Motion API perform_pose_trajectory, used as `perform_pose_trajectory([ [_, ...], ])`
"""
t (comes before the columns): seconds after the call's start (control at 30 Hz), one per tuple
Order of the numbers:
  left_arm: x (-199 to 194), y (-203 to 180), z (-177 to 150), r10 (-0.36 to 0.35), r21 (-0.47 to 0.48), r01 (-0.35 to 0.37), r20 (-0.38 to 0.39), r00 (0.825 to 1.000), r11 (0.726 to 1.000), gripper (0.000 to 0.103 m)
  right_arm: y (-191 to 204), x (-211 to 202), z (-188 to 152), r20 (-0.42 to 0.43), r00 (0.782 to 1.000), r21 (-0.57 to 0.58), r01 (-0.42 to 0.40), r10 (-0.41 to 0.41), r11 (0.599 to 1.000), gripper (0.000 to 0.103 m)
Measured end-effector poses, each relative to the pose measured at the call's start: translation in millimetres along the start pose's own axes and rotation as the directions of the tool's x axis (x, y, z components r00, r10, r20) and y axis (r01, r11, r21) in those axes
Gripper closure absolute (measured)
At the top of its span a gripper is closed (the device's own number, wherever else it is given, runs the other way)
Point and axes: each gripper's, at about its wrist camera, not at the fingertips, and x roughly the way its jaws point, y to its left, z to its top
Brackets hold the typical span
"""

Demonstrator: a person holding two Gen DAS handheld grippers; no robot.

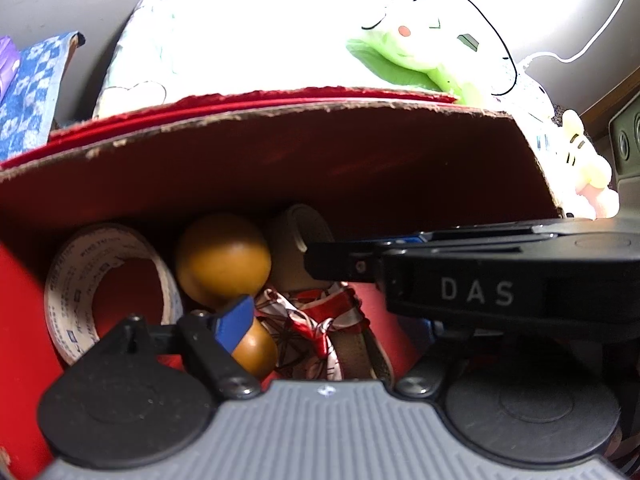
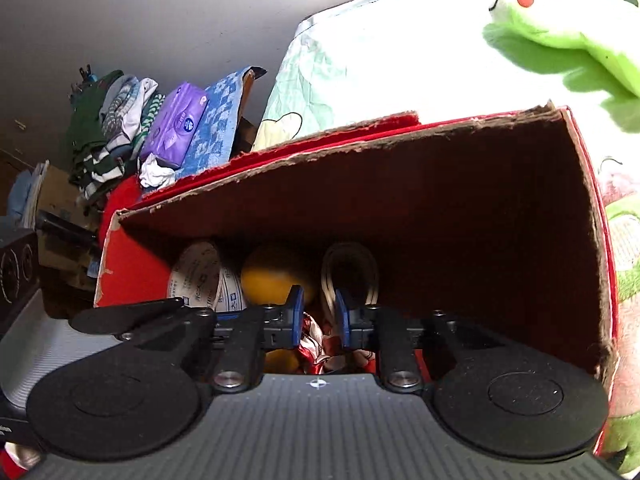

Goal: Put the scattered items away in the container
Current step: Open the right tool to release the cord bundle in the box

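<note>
We look down into a red cardboard box [image 1: 280, 168], the container, with both tools above its opening. Inside it lie a roll of printed tape [image 1: 108, 288] at the left, a wooden maraca [image 1: 222, 256] beside the roll, a pale coiled roll [image 1: 298, 236] against the far wall, and a red and white patterned cloth [image 1: 316, 320] tied on a strap near the front. These things lie close together, touching one another on the bottom of the box.

Our left gripper [image 1: 340, 316] is spread wide. Its blue pad [image 1: 234, 322] stands in front of the handle of the maraca, and we cannot tell whether it touches the wood. Its other finger is hidden, because the right tool, a black body with the letters DAS [image 1: 476, 292], crosses the left wrist view from the right side and covers that part of the box.

Our right gripper [image 2: 318, 320] hangs just over the patterned cloth [image 2: 316, 340], its jaws a little apart and holding nothing. Between and behind its fingers we see the maraca [image 2: 272, 276] and the pale coiled roll [image 2: 350, 276].

Around the box there is much clutter. Behind it rises a light pillow [image 2: 380, 60] with a green plush toy [image 2: 560, 40] on it. To the left are a blue checked towel [image 2: 218, 120], a purple tissue pack [image 2: 180, 120] and a pile of folded clothes [image 2: 112, 128]. A white cable [image 1: 592, 40] runs along the wall at the right.
</note>
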Motion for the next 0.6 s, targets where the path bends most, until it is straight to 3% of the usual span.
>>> perform_pose_trajectory([
  [0.37, -3.7, 5.2, -0.5, -0.023, -0.021, 0.024, 0.01, 1.0, 1.0, 0.023, 4.9, -10.3, -1.9, 0.088, 0.996, -0.001, -0.026, 0.026, 1.0, 0.078],
  [0.6, -8.8, 3.9, -2.8, -0.018, -0.008, 0.018, 0.033, 0.999, 1.0, 0.024, 24.2, -38.9, -26.7, 0.221, 0.968, -0.035, 0.131, -0.121, 0.991, 0.074],
])
